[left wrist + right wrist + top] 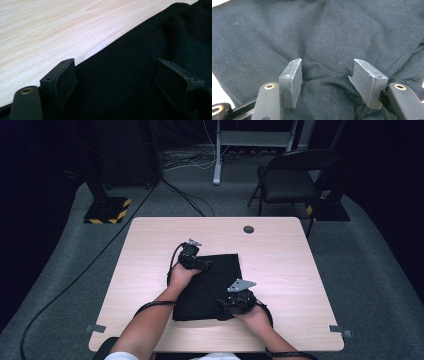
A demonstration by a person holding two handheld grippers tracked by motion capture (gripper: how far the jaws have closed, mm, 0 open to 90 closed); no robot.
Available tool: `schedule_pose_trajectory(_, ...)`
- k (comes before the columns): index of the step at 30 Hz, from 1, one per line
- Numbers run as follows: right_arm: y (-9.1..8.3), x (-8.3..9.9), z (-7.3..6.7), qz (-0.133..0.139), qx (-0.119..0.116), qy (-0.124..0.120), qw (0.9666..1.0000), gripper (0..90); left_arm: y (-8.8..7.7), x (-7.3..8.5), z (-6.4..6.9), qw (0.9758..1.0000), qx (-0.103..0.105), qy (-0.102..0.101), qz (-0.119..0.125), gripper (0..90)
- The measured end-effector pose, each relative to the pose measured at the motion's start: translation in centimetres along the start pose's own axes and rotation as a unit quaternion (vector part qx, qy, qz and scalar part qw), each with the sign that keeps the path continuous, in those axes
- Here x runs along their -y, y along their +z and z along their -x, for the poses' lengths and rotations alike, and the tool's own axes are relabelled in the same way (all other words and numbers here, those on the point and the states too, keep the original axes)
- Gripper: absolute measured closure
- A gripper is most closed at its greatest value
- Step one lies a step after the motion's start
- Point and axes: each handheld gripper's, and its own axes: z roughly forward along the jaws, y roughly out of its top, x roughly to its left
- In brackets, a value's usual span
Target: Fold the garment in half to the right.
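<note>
A folded black cloth [212, 285] lies mid-surface [280, 270]. Left tongs [192, 260] gape wide over its far-left edge; right tongs [239, 302] gape wide at its near-right corner, a raised fold between them, likely grabbed first.

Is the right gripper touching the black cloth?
Touching. In the right gripper view the open right gripper has a bulge of the cloth pressed up between its fingers, with fabric against their inner faces.
</note>
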Motion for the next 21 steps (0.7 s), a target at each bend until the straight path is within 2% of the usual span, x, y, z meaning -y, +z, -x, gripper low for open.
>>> schedule_pose_trajectory(7, 0.0, -0.5, 0.3, -0.008, -0.008, 0.015, 0.9998, 38.1, -1.3, 0.2, 0.0, 0.9999, -0.005, 0.01, 0.003, 17.5)
schedule_pose_trajectory(14, -1.9, -1.2, 0.2, 0.024, -0.007, 0.001, 0.9997, 36.1, -2.4, 0.9, -1.0, 0.9999, -0.01, 0.0, 0.004, 16.9)
schedule_pose_trajectory(18, -2.5, -1.0, 0.5, 0.031, -0.019, 0.007, 0.9993, 35.9, -2.6, 1.2, -1.2, 0.9999, -0.013, -0.002, 0.004, 16.9)
schedule_pose_trajectory(21, -2.3, -0.7, 0.7, 0.026, -0.027, 0.009, 0.9993, 35.9, -2.8, 1.4, -1.1, 0.9999, -0.015, -0.003, 0.004, 16.9)
